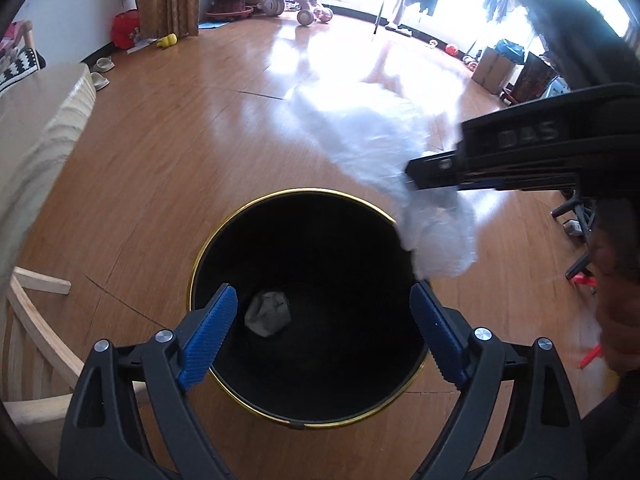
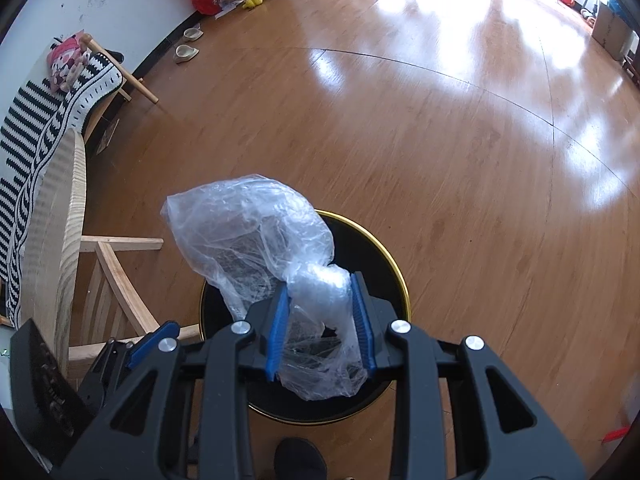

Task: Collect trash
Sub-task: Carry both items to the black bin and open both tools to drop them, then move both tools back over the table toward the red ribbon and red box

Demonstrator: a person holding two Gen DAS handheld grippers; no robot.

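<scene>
1. Claw on the right (image 2: 320, 320) is squeezed tight on a see-through plastic bag (image 2: 256, 236). The blue pads (image 2: 362, 316) pinch the bag's crumpled neck, and the puffy part sticks out past the tips.
2. The bag hangs over a black bin (image 2: 384, 268) with a gold rim. The bin stands on the wood floor (image 2: 460, 152).
3. The left claw (image 1: 324, 320) is spread wide and holds nothing. It points down into the same bin (image 1: 312, 240).
4. At the bottom of the bin lies a gray crumpled wad (image 1: 267, 314). It shows between the left claw's two blue pads (image 1: 210, 336), far below them.
5. From the left camera, the right claw (image 1: 432, 174) comes in from the side, above the bin's rim, with the bag (image 1: 436, 236) hanging under it.
6. A wooden chair (image 2: 116, 284) stands just beside the bin. A pale wood counter (image 2: 68, 216) is next to the chair.
</scene>
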